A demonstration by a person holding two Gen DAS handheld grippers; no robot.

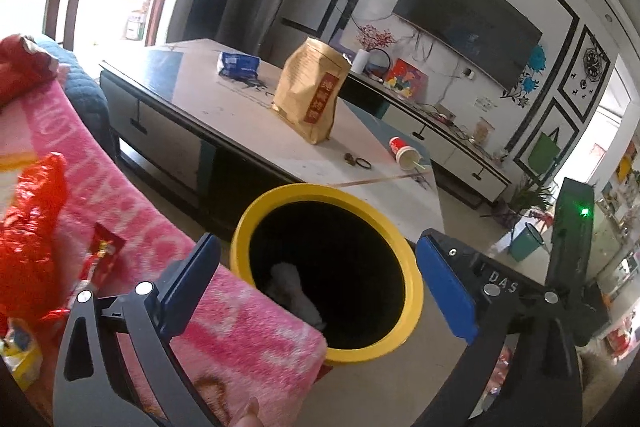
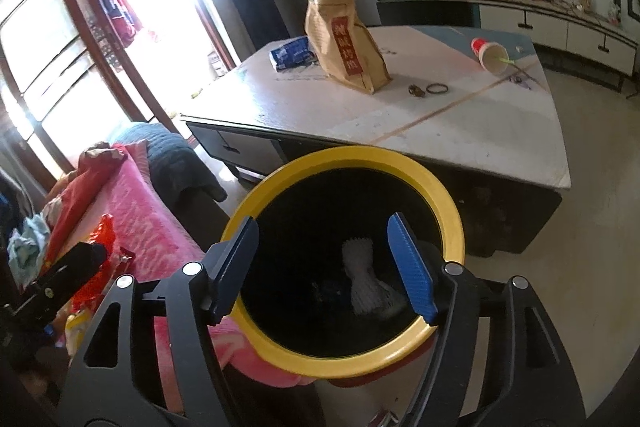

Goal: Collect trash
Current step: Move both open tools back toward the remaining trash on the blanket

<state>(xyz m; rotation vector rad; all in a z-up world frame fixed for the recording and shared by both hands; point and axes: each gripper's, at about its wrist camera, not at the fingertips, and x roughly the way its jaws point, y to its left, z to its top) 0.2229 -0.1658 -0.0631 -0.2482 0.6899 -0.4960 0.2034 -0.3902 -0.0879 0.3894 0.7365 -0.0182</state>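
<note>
A yellow-rimmed trash bin [image 1: 404, 331] stands between the sofa and the coffee table; it also shows in the right wrist view [image 2: 452, 223]. White crumpled trash [image 2: 366, 283] lies inside it, also seen from the left [image 1: 294, 281]. My left gripper [image 1: 316, 285] is open and empty over the bin's near side. My right gripper [image 2: 328, 267] is open and empty directly above the bin's mouth. On the table stand a brown paper bag [image 1: 310, 95], a blue packet [image 1: 239, 63] and a tipped red paper cup [image 1: 405, 151]. Red wrappers [image 1: 34, 239] lie on the pink sofa cover.
The coffee table [image 2: 312, 107] is just behind the bin, with a small ring [image 2: 436, 89] on it. The pink-covered sofa [image 1: 120, 195] is to the left. A TV cabinet [image 1: 440, 143] runs along the far wall. A green bucket [image 1: 526, 243] stands on the floor at right.
</note>
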